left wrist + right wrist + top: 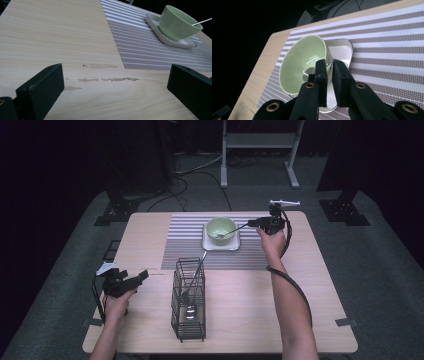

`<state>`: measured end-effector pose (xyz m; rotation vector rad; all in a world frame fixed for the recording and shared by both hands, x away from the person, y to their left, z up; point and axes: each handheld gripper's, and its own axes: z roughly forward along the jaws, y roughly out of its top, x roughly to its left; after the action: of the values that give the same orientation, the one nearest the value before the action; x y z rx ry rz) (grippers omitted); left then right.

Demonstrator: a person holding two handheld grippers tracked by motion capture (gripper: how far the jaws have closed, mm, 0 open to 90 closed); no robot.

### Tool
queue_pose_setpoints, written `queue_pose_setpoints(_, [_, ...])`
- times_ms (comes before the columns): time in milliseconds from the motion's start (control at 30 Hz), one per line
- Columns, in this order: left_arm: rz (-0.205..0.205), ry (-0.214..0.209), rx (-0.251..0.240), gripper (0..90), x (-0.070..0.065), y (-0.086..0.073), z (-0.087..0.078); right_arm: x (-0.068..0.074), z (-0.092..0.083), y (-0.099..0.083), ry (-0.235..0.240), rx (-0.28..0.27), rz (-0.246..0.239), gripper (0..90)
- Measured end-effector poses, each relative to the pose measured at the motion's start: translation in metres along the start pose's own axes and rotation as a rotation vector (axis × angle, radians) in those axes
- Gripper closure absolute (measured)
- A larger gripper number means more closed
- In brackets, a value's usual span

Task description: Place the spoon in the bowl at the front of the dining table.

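Note:
A pale green bowl (221, 229) (178, 22) (302, 62) sits on a small white square plate (220, 245) (175, 42) (342, 48) on a striped placemat (185, 240). A thin metal spoon (237, 228) (202, 22) leans in the bowl, its handle reaching to my right gripper (251, 223) (329, 63). That gripper's jaws stand a narrow gap apart just right of the bowl's rim. I cannot make out the handle between the pads. My left gripper (141, 277) (116, 72) rests low over bare wood at the table's left, jaws wide and empty.
A black wire cutlery rack (189, 302) stands at the table's front middle with a spoon and another long utensil (197, 270) in it. Scuff marks (107, 79) lie on the wood ahead of the left gripper. A white stand (260, 142) is on the floor behind.

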<state>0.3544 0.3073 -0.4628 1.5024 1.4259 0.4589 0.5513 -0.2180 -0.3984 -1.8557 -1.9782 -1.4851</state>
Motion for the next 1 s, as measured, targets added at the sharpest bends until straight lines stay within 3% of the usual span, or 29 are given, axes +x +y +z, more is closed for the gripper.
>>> queue_pose_setpoints(333, [0.003,-0.004,0.003,0.0,0.0,0.0,0.001,0.001,0.003,-0.004,0.043,0.017,0.006,70.8])
queue_pose_setpoints(467, [-0.002,-0.006,0.001,0.0,0.001,0.0,0.0,-0.003,0.004,-0.008,0.073,0.027,0.033,60.3])
queue_pose_setpoints(733, [0.002,-0.003,-0.001,0.0,0.0,-0.001,-0.002,-0.004,0.0,-0.016,0.084,0.048,0.009,48.2])
queue_pose_setpoints(1000, [0.003,-0.001,0.004,0.0,-0.001,-0.002,-0.001,-0.008,-0.01,-0.024,0.109,0.066,-0.003,43.2])
